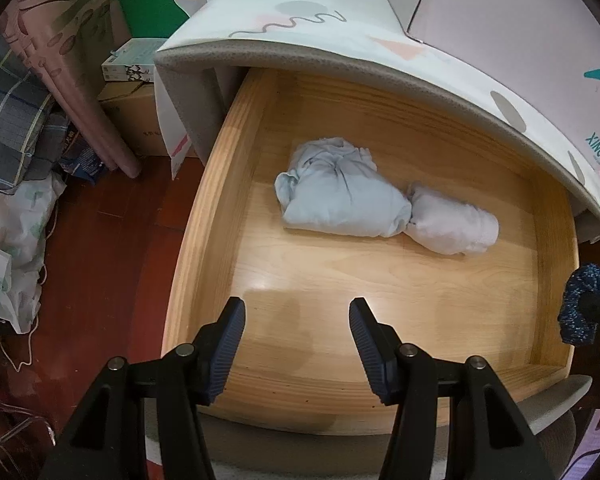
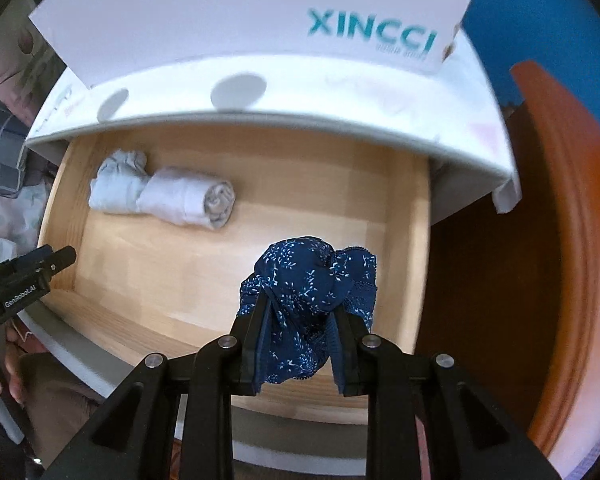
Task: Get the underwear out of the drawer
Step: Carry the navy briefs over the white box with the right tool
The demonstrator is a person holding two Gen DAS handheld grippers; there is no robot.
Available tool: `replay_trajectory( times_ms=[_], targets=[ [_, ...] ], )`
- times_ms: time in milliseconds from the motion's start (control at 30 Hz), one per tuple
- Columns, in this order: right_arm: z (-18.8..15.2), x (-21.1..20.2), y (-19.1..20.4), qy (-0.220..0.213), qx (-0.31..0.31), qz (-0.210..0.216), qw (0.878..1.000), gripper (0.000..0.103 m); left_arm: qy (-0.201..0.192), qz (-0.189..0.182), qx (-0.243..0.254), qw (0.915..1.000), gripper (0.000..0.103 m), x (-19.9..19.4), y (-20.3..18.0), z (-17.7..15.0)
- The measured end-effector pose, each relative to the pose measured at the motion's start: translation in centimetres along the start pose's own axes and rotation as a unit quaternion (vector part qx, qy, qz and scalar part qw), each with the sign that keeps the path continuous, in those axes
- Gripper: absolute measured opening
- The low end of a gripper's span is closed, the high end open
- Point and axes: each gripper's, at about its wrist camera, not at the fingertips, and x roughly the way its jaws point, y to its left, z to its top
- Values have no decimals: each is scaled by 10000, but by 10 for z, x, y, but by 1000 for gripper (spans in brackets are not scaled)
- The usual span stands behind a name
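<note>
Two pale rolled garments lie side by side on the floor of the open wooden drawer (image 1: pixel 380 300): a light blue bundle (image 1: pixel 340 196) and, touching it at its 4 o'clock in the left wrist view, a white roll (image 1: pixel 452 224). The right wrist view shows the same pair toward 10 o'clock of the drawer floor, the white roll (image 2: pixel 188 196) nearer the middle.

The right gripper (image 2: pixel 300 320) is clamped on the navy underwear (image 2: pixel 312 280), a bunched piece with small white sprigs and a lace edge. The cloth bulges out past the fingertips and hangs clear of the drawer floor, above its near half. In the left wrist view this same bundle (image 1: pixel 584 304) shows at 3 o'clock, beside the drawer's right wall.

The left gripper (image 1: pixel 296 320) hangs over the drawer's front edge with its jaws apart and nothing between them. In the right wrist view its body (image 2: pixel 24 276) shows at 9 o'clock.

A patterned mat (image 1: pixel 340 20) covers the top above the drawer.
</note>
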Motion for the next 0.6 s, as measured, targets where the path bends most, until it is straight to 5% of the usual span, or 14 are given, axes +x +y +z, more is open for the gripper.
replay_trajectory(
  times_ms=[600],
  targets=[
    [43,-102,-10,-944,175,274,9950,23,28,78,14,10000,55,2,-3,0]
  ],
)
